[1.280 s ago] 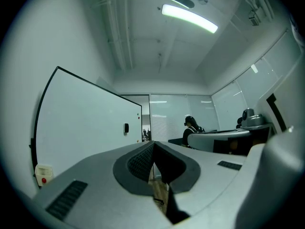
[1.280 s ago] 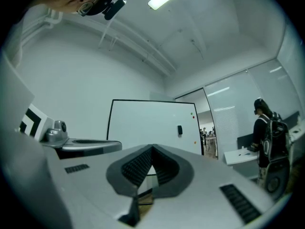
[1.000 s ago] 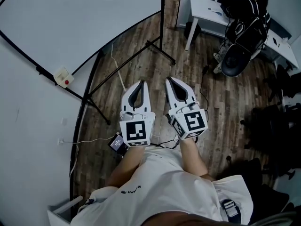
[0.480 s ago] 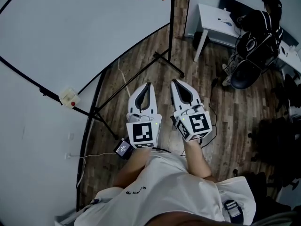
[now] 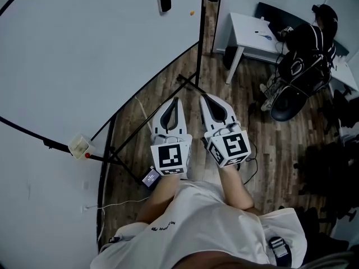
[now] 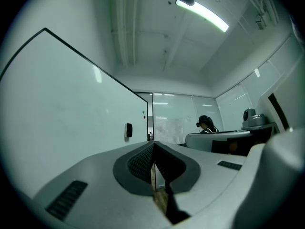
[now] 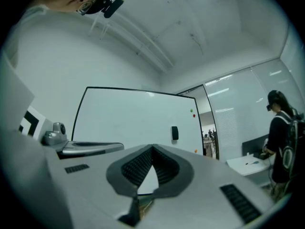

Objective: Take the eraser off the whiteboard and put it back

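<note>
**Grippers, pair: both closed, empty; eraser on the board**

Eraser [image 5: 164, 0]: small, dark and rectangular. It sits upright on the face of the whiteboard [image 5: 84, 49], near the board's right edge and well apart from both grippers. An orange dot [image 5: 192, 13] lies near it on the same surface, closer to the edge. A green dot [image 7: 191, 110] and a red dot [image 7: 194, 115] sit higher up by that edge.

Whiteboard: large, white and black-framed, with nothing written on it. It stands on a black stand [image 5: 188, 82] whose legs spread over the wooden floor [image 5: 263, 128]. A small pale box [image 5: 80, 145] with a red spot sits at the lower frame.

Left gripper [image 5: 175, 100]: white shell with a marker cube at the rear. The jaws meet tip to tip and nothing is between them.

Right gripper [image 5: 203, 96]: same build, with the jaws closed and nothing held.

Position: the two are held side by side in front of the person's white shirt [image 5: 213, 228], close together above the floor. Both point toward the right end of the board. Each gripper view shows the eraser far beyond the closed tips.

Surroundings:
- A small device [image 5: 150, 177] with a lit screen lies on the floor beside the left gripper's cube.
- A white desk [image 5: 247, 21] stands past the board's edge.
- A second person [image 5: 305, 43] in dark clothing with a backpack is at the desk.
- A strip light [image 6: 202, 13] runs along the ceiling.
</note>
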Demonstrator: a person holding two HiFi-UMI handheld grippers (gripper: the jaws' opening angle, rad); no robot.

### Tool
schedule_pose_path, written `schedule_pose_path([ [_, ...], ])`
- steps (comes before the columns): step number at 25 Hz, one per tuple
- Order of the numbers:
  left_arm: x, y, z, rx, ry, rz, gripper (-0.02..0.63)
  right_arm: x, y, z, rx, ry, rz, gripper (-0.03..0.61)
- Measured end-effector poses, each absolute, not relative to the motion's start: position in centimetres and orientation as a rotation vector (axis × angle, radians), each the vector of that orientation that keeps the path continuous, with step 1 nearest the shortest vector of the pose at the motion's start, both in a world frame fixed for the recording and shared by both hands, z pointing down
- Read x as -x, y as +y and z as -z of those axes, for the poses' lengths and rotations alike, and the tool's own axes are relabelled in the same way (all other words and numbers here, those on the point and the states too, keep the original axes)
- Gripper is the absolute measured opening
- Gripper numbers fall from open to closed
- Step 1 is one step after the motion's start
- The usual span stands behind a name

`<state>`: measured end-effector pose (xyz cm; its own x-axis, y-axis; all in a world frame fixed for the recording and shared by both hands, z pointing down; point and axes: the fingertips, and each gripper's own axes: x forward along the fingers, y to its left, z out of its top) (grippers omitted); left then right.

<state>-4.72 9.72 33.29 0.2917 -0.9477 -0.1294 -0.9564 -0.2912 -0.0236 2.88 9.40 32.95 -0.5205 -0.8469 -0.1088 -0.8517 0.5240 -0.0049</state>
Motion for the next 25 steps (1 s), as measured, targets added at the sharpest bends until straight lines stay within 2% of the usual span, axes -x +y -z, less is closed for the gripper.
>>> schedule_pose_path([
  [12, 7.4, 1.3, -33.3, 2.497, 1.757, -0.147, 0.003, 0.7, 1.4, -32.9, 1.527, 2.646, -0.079, 0.005],
  [25, 5.8, -9.4, -33.5, 2.426, 1.832, -0.128, 0.002, -1.0, -10.3, -33.2, 1.432, 2.683, -0.075, 0.003],
])
